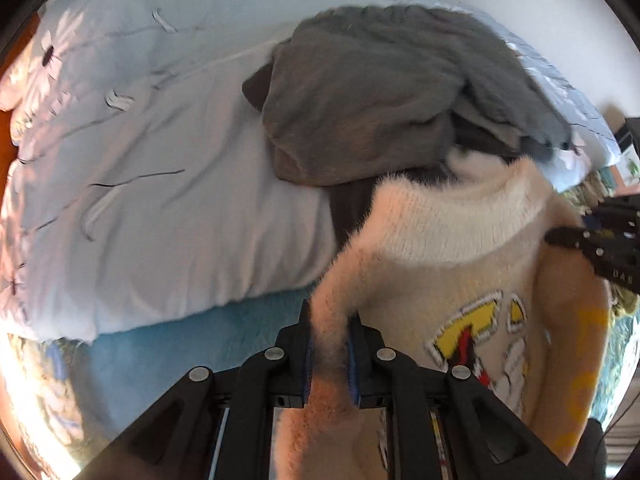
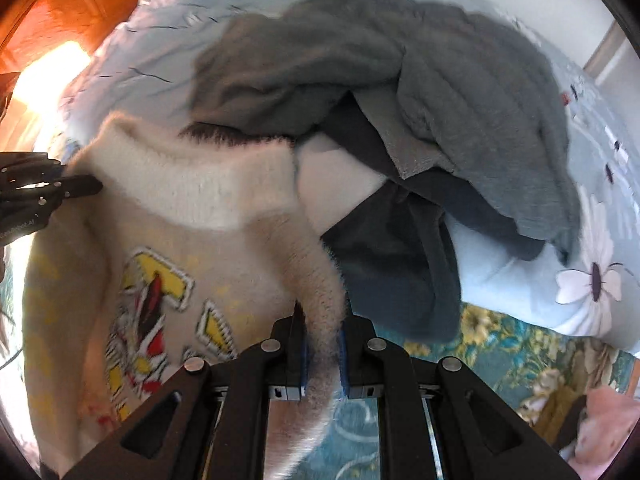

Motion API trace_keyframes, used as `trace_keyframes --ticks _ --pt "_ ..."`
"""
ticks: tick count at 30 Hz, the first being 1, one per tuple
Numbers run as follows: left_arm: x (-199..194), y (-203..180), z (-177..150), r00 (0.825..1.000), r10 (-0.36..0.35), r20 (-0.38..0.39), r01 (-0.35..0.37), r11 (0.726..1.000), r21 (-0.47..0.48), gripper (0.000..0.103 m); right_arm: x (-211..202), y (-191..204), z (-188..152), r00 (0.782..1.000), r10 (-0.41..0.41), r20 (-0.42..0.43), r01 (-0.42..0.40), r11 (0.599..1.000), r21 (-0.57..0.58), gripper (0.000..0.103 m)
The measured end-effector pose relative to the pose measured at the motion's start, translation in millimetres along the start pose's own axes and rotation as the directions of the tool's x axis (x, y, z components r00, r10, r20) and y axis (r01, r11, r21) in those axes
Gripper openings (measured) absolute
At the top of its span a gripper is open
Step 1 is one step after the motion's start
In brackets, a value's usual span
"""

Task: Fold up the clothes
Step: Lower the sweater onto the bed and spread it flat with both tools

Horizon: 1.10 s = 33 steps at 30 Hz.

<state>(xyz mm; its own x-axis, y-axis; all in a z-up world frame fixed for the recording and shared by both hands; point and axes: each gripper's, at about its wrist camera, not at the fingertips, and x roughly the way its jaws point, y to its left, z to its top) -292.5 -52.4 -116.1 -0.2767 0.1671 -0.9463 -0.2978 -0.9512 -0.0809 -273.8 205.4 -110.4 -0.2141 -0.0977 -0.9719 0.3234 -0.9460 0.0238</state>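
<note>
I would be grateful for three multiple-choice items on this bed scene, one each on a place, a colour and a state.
1. Where does the grey garment lie?
A. on the light blue duvet, behind the sweater
B. on the floor
C. in a drawer

2. What colour is the sweater's ribbed collar?
A. red
B. white
C. black

3. What state is the left claw in?
A. wide open, empty
B. shut on nothing
C. shut on a fold of the sweater

Answers:
1 A, it is heaped on the duvet beyond the collar.
2 B, the collar band is white above the cream body.
3 C, fuzzy fabric is pinched between its blue pads; the right claw grips likewise.
</note>
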Motion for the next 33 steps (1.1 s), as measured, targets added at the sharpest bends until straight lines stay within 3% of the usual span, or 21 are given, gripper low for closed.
trace_keyframes --ticks 5,9,12,13,15,17,21,25,28,32,33 --pt "33 6 6 0.999 -0.027 -0.037 0.025 0.998 -0.064 0.016 33 -8 3 0.999 0.010 -0.043 -0.008 0.998 0.056 0.012" --pt "33 8 5 0.997 -0.048 -0.054 0.042 0.993 -0.108 0.019 40 -6 3 0.998 -0.008 -0.055 0.011 0.998 0.056 0.013" --pt "18 12 -3 0.995 -0.069 -0.066 0.057 0.985 -0.164 0.046 28 -2 -1 0.999 -0.029 -0.041 0.031 0.998 0.046 0.017" --pt "10 14 -9 0.994 -0.088 -0.061 0.076 0.980 -0.183 0.052 20 -1 -5 0.999 -0.028 -0.023 0.029 0.998 0.049 0.028" --pt "-11 17 -26 0.993 -0.111 -0.030 0.103 0.976 -0.190 0.053 1 0 -13 1.000 -0.017 0.017 0.016 0.998 0.056 0.043" --pt "-34 17 -50 0.996 -0.090 0.000 0.089 0.978 -0.188 0.059 -19 2 -23 0.998 -0.008 0.063 0.004 0.998 0.058 0.044" --pt "-65 19 -117 0.996 -0.089 0.014 0.090 0.968 -0.233 0.061 -61 14 -68 0.984 0.018 0.176 -0.032 0.997 0.076 0.050" --pt "-71 22 -182 0.985 -0.174 -0.005 0.162 0.927 -0.339 0.061 -72 36 -98 0.981 0.019 0.195 -0.029 0.998 0.051 0.053" --pt "-67 19 -212 0.981 -0.195 -0.020 0.173 0.909 -0.380 0.057 -69 52 -114 0.983 0.019 0.185 -0.027 0.999 0.041 0.053" --pt "-69 15 -230 0.979 -0.206 0.001 0.188 0.893 -0.410 0.017 -72 55 -127 0.982 0.033 0.188 -0.050 0.995 0.087 0.053" --pt "-70 15 -233 0.977 -0.212 0.013 0.198 0.885 -0.421 0.012 -73 55 -129 0.982 0.037 0.187 -0.057 0.994 0.099 0.053"
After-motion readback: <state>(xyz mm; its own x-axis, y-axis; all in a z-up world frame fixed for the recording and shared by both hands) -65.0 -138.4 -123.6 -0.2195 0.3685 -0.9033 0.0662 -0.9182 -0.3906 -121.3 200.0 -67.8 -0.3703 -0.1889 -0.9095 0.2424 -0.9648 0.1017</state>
